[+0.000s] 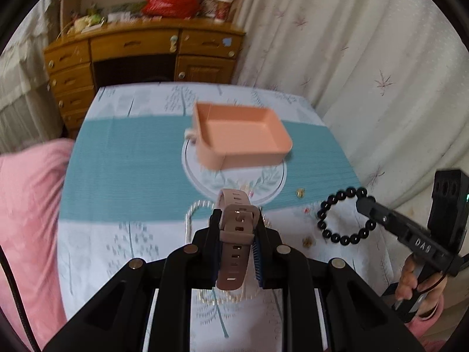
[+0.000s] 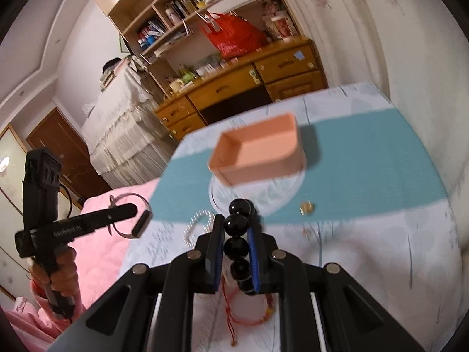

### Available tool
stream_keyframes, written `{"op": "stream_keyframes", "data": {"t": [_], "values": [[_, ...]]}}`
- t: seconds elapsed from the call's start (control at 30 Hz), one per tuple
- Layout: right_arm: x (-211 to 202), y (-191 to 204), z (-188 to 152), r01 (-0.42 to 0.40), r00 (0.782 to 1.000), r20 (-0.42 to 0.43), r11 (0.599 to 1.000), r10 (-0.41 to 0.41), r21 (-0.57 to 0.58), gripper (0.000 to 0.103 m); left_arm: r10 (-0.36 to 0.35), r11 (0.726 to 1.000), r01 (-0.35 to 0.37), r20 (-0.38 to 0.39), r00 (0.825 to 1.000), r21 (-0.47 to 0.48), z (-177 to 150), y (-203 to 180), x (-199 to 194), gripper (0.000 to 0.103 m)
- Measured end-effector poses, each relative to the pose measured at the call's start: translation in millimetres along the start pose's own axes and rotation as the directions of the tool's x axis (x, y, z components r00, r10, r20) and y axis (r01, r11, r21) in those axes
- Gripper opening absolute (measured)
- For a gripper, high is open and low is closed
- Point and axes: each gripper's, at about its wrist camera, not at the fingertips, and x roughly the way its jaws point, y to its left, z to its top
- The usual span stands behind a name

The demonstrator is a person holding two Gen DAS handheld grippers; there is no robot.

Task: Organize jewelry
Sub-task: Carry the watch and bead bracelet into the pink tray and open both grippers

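Tray (image 1: 243,135) empty. Your left gripper (image 1: 237,228) jaws pinch the watch (image 1: 236,243); right gripper (image 2: 236,243) jaws pinch the bead bracelet (image 2: 236,234). Pearl strand (image 1: 193,214), earrings (image 1: 300,192), red cord (image 2: 249,314) remain on the worktop (image 1: 117,176).

From my left camera the pearl necklace (image 1: 192,217) runs under the hand-held gripper (image 1: 238,228), mostly hidden. The pink box (image 1: 243,135) is smeared by motion (both views). The small gold piece (image 2: 306,207) is too blurred to identify.
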Motion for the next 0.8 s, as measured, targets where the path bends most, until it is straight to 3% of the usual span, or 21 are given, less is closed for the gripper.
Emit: {"op": "stream_keyframes", "data": {"t": [0.2,0.37,0.7,0.73,0.77,0.8], "values": [[20.4,2.4,55.9,-0.011,1.000,0.021,1.000,0.012,-0.004,0.015,-0.028,0.999,0.027,0.025,0.999,0.038,47.8,-10.1,13.4,0.017],[56.8,-10.7,96.2,-0.068,0.998,0.007,0.996,0.068,0.051,0.015,-0.037,0.999,0.037,-0.002,0.999,-0.009,82.3,-5.6,53.5,0.017],[128.3,-42.5,119.5,-0.066,0.996,-0.051,0.988,0.074,0.141,0.017,-0.116,0.990,0.108,-0.090,0.989,-0.093,111.9,5.9,146.1,0.017],[132.1,-45.3,119.5,-0.059,0.996,-0.055,0.987,0.068,0.149,0.018,-0.101,0.991,0.092,-0.095,0.990,-0.096,113.3,6.1,150.9,0.019],[137.8,-48.5,119.4,-0.042,0.996,-0.071,0.987,0.053,0.155,0.020,-0.086,0.992,0.076,-0.096,0.992,-0.102,115.4,6.6,153.4,0.031],[140.4,-49.8,119.6,-0.032,0.995,-0.084,0.987,0.045,0.155,0.023,-0.075,0.992,0.064,-0.096,0.993,-0.110,116.7,7.6,155.2,0.055]]}}
